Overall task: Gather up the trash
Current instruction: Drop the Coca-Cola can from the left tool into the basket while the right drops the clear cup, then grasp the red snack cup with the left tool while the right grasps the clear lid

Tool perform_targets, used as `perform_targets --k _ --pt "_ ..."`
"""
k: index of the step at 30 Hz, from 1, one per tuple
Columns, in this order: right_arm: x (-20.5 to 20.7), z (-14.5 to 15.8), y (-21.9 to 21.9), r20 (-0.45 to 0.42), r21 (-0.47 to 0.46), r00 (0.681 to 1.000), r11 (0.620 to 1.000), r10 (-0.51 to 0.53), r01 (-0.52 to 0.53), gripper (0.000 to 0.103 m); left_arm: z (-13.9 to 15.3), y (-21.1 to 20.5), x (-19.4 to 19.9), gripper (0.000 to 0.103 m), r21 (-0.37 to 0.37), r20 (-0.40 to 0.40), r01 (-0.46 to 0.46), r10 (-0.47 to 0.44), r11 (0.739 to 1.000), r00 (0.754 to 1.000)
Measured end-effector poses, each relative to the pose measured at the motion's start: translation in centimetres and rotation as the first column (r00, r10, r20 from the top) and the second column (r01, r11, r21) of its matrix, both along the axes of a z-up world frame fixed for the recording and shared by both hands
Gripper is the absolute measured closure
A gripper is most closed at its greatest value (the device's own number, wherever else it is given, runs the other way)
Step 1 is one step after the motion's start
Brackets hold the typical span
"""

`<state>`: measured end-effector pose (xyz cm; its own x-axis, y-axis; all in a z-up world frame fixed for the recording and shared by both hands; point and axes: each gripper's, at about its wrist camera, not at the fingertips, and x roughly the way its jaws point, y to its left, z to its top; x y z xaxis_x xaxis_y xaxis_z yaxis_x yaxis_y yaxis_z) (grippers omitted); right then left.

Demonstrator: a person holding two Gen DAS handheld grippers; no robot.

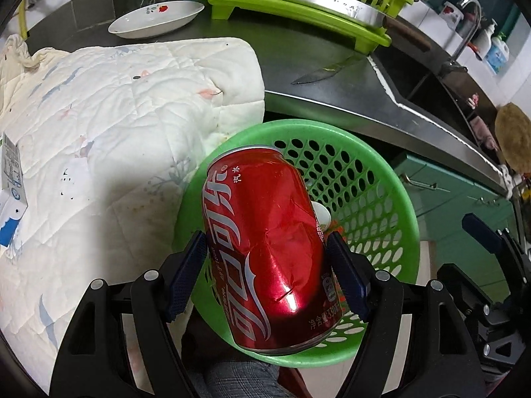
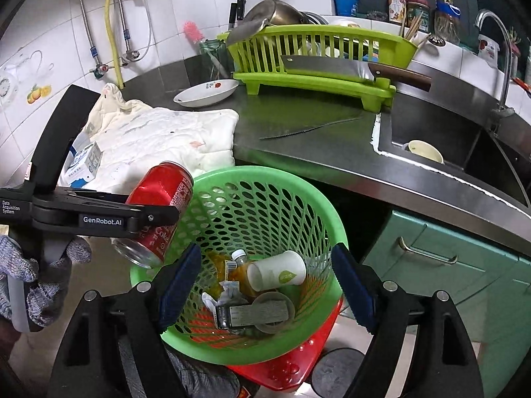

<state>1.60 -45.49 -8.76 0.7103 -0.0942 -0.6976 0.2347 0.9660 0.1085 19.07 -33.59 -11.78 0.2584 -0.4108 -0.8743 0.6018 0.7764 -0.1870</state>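
Dented red aluminium cola can sits clamped in the left gripper, just ahead the green perforated plastic basket; the right gripper gapes empty.

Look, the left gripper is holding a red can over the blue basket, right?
Not quite: the basket is green, not blue, as the right wrist view shows. The left gripper does hold the red can over it.

Bright, sharp, fisheye-bent edges
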Motion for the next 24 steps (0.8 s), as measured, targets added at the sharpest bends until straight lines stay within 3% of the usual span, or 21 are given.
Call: perform_targets --k 12,24 --pt "0.0 -0.1 0.2 0.003 0.014 1.0 1.0 -0.008 0.008 0.025 -0.1 0.4 -0.2 0.029 -0.004 -0.005 -0.007 0.007 1.0 1.0" --pt "1.6 1.6 3.4 0.021 0.013 0.999 0.999 0.049 -0.05 0.024 3.5 6.9 -0.3 0.029 -0.031 0.065 -0.082 0.084 0.996 0.994"
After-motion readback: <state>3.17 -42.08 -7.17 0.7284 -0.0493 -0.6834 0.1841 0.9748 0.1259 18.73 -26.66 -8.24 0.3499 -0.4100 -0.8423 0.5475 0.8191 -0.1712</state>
